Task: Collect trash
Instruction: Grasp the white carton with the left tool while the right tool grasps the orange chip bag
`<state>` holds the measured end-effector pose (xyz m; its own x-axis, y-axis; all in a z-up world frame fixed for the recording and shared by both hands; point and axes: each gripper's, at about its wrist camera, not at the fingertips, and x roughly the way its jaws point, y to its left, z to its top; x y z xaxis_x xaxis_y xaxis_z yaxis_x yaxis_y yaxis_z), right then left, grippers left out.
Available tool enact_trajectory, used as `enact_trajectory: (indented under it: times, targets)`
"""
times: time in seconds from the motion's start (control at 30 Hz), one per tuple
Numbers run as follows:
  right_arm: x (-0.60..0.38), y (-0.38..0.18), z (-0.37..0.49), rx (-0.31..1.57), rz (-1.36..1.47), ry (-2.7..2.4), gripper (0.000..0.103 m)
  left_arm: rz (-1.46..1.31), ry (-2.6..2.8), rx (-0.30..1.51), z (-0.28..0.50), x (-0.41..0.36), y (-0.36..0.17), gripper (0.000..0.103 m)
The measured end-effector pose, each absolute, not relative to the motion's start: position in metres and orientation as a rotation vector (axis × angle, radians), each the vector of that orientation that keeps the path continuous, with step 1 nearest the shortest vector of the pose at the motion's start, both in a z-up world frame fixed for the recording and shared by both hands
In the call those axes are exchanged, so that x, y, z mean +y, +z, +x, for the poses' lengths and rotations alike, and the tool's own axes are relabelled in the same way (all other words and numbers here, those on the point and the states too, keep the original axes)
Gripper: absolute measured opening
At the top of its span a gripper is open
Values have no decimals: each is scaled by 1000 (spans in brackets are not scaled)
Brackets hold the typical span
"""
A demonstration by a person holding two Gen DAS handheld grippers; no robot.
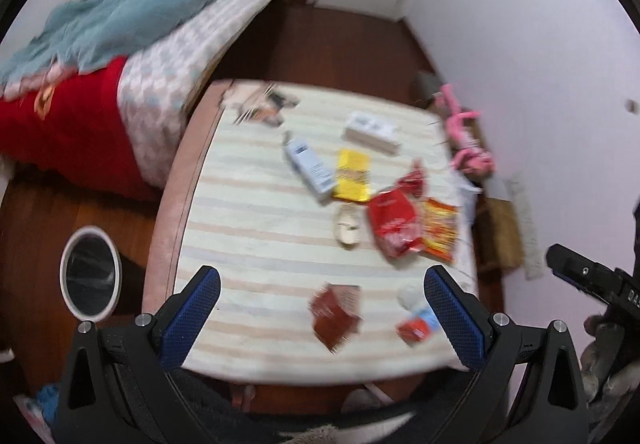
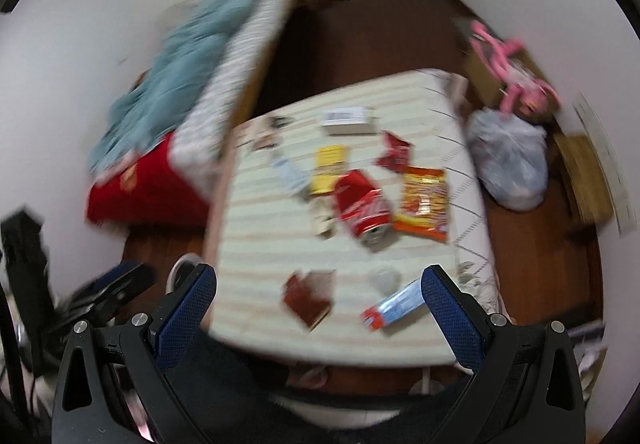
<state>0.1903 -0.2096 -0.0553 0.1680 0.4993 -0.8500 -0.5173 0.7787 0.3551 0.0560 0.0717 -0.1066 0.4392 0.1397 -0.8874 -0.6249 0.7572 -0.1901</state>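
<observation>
The striped table (image 1: 256,228) is viewed steeply from above its near edge by both wrist cameras; its litter is shared.

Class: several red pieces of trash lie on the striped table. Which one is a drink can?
The crushed red can in the middle, on its side, silver top showing; the other red pieces are flat wrappers.

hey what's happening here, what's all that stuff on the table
A person holds two grippers above a striped table strewn with trash: a crushed red can, snack wrappers, a small carton and a brown packet. The left gripper and right gripper are both open and empty. Nothing has been picked up. A bin stands on the floor left of the table.
</observation>
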Motion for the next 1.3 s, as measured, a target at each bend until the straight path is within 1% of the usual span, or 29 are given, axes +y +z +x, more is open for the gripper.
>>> enact_trajectory:
  times: [0.2,0.3,0.37,0.43,0.57,0.6,0.67,0.7,0.73,0.77,0.83,0.93,1.0,1.1,1.13,1.17,1.27,1.3]
  targets:
    - [-198,-166,290,1354,28,456,102,-691,618,1143,114,134,-203,103]
    - [-187,-212,325,1408,14,377,101,-765,611,1180,145,154,-236,102]
    - [-181,-237,343,1443,4,342,100,-795,592,1201,168,162,-252,97]
    - [-172,-254,354,1464,-21,316,98,-813,568,1219,188,168,-264,96]
    - [-159,-280,372,1492,-41,285,98,-845,539,1240,225,183,-286,96]
    - [-157,-283,374,1497,-47,279,98,-851,539,1247,232,187,-291,94]
    - [-151,-289,375,1506,-54,276,98,-850,542,1263,241,192,-298,71]
    - [-147,-292,376,1508,-64,275,98,-847,544,1278,245,194,-302,66]
    - [-144,-295,376,1507,-80,272,98,-840,547,1286,247,195,-304,51]
    - [-142,-295,376,1509,-87,271,96,-822,553,1298,248,195,-305,41]
    - [-137,-298,378,1516,-108,273,92,-774,547,1300,246,190,-302,40]
    - [-132,-298,376,1503,-156,273,91,-668,541,1318,240,179,-295,34]
    - [-129,-296,372,1492,-189,275,90,-586,524,1339,226,164,-290,33]
    - [-125,-293,367,1473,-262,271,78,-517,511,1351,208,146,-288,33]
    - [-126,-292,366,1464,-282,268,72,-509,508,1356,200,139,-289,31]
    - [-127,-292,365,1456,-296,268,69,-507,508,1356,194,135,-290,31]
    - [-130,-290,364,1443,-304,270,60,-472,521,1336,188,126,-289,31]
    - [-131,-289,363,1439,-304,269,59,-459,534,1336,187,123,-287,31]
